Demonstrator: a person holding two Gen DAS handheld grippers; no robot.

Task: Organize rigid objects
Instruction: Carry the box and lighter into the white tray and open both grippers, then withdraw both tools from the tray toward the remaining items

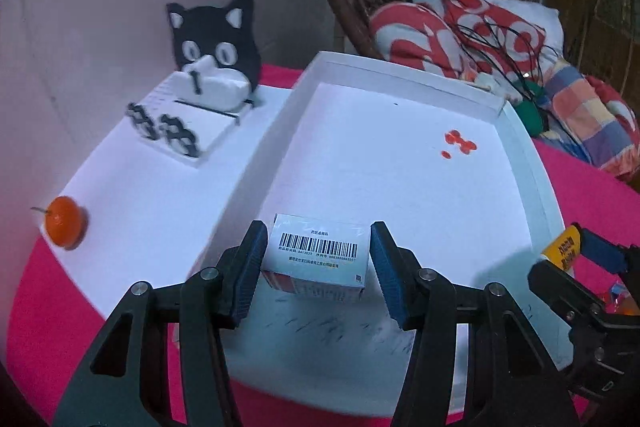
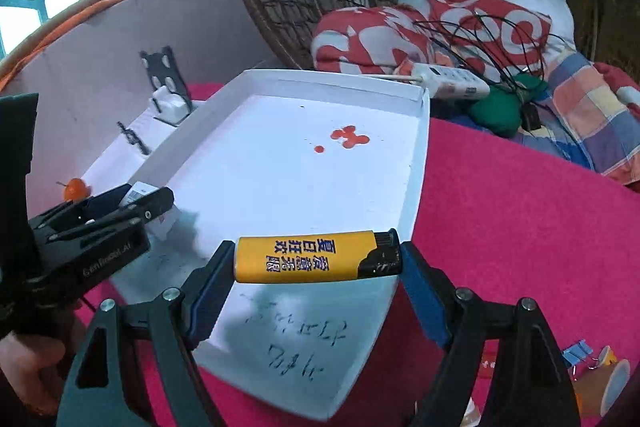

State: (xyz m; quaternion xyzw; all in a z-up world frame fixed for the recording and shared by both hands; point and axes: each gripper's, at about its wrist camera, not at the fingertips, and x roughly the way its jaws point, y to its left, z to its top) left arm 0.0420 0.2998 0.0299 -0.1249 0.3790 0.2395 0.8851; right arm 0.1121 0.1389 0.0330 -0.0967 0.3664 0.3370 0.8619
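Note:
A small white box with a barcode (image 1: 318,255) rests on the floor of the white tray (image 1: 532,163), near its front left. My left gripper (image 1: 318,263) is open, one finger on each side of the box with small gaps. My right gripper (image 2: 316,261) is shut on a yellow and black lighter (image 2: 316,258), held crosswise just above the tray's front right rim (image 2: 416,187). The lighter also shows in the left wrist view (image 1: 562,247). The left gripper and box show in the right wrist view (image 2: 138,197).
A black and white cat figure (image 1: 212,47) and a small orange (image 1: 64,221) sit on a white sheet left of the tray. Red spots (image 1: 460,141) mark the tray floor. Cushions, a power strip (image 2: 452,83) and cables lie behind. Binder clips (image 2: 576,351) lie on the pink cloth.

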